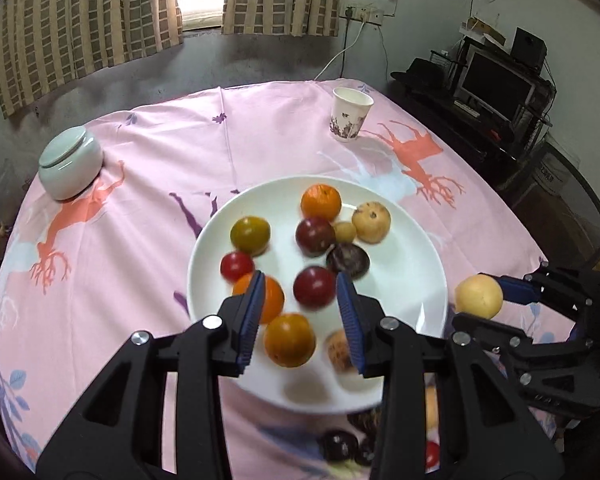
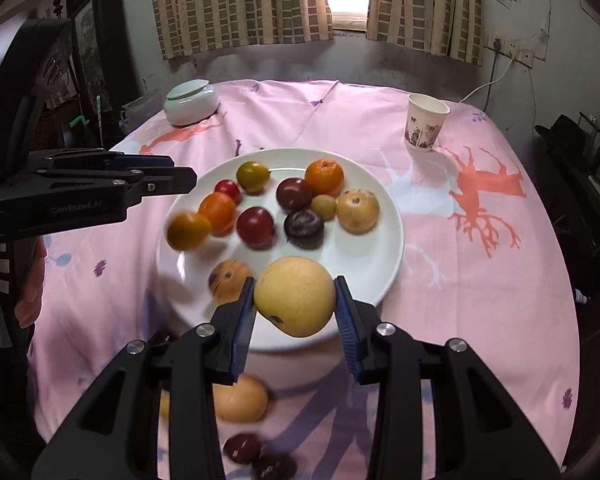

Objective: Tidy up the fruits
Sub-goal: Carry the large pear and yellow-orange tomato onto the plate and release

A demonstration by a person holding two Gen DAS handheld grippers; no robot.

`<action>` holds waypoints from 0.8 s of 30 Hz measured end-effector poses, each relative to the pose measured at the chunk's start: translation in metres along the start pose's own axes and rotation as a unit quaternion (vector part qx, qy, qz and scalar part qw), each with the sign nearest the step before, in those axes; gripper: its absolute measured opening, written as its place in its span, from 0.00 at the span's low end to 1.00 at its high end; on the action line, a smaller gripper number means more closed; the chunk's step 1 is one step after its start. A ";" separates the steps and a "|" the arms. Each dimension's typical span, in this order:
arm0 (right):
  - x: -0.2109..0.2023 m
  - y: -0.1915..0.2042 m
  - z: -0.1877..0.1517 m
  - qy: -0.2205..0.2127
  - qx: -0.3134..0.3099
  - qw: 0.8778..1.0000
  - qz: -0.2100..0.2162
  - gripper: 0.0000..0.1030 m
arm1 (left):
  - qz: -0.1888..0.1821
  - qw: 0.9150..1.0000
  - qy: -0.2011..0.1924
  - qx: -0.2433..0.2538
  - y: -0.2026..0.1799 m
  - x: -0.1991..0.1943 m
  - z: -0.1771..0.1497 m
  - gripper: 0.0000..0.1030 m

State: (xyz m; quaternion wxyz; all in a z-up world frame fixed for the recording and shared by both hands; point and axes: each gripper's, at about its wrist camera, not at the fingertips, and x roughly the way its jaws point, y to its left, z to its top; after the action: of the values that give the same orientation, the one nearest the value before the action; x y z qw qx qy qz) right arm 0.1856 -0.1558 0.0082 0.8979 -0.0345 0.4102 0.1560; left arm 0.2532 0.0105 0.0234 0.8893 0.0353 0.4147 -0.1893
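A white plate (image 1: 416,280) (image 2: 364,256) on the pink tablecloth holds several fruits: oranges (image 1: 321,202), red plums (image 1: 314,286), a dark plum (image 1: 347,260), a green-yellow tomato (image 1: 250,235) and a speckled pear (image 1: 371,222). My left gripper (image 1: 300,316) is open and empty above the plate's near side, over a blurred orange fruit (image 1: 289,339). My right gripper (image 2: 295,312) is shut on a yellow pear (image 2: 296,296) (image 1: 479,296), held above the plate's near rim. Loose fruits lie on the cloth before the plate (image 2: 240,398).
A paper cup (image 1: 350,114) (image 2: 424,122) stands at the far right of the table. A pale green lidded jar (image 1: 70,168) (image 2: 191,102) sits far left. A dark shelf with a monitor (image 1: 496,84) stands right of the table. Curtains hang behind.
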 end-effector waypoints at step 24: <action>-0.004 0.006 0.021 -0.033 -0.067 0.991 -0.112 0.97 | -0.036 0.997 -0.033 -0.065 0.002 -0.050 -0.009 0.96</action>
State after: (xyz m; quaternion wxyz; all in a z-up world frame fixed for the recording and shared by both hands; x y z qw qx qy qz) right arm 0.1964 -0.1467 0.0253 0.9185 -0.1349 0.3624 0.0829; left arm 0.2184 0.0300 0.0554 0.8956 -0.0440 0.3976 -0.1944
